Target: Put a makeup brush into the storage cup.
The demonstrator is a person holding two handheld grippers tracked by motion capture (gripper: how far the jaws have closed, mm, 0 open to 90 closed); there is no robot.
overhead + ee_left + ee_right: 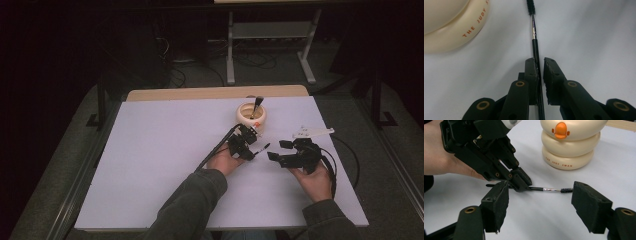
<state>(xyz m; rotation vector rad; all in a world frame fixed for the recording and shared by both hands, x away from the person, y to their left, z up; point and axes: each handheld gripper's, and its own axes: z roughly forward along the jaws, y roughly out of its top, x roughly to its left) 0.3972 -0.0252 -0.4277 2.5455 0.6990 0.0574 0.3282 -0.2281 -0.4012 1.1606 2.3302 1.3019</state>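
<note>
We see the left gripper [248, 145] low over the white counter [150, 165], just in front of a cream, ring-stacked holder [251, 116], and its fingers [533, 71] are closed on the black handle of a thin mascara-type brush [535, 47]; in the left gripper view the handle runs straight up between the two pads, with the left pad pressed against it and the right one just beside it, and beyond the tips we see a silver ferrule and then the dark bristled head. In the right gripper view the same brush [549, 189] lies level just above or on the counter, we cannot tell which, its bristle end pointing away from the left gripper [520, 182] and its handle end sticking out on the other side of that gripper's fingers. The holder [570, 145] stands close behind it, with an orange beak-like mark on its upper ring and small orange lettering on its lowest ring, and from the high view we see another dark-handled brush [257, 105] standing upright in its opening. The right gripper [277, 150] hovers to the right of the left one, near it yet apart, pointing toward the brush; its fingers [590, 207] stand wide open with nothing between them, one pad at each side of the brush in its own view. A person's hand holds each gripper from below
</note>
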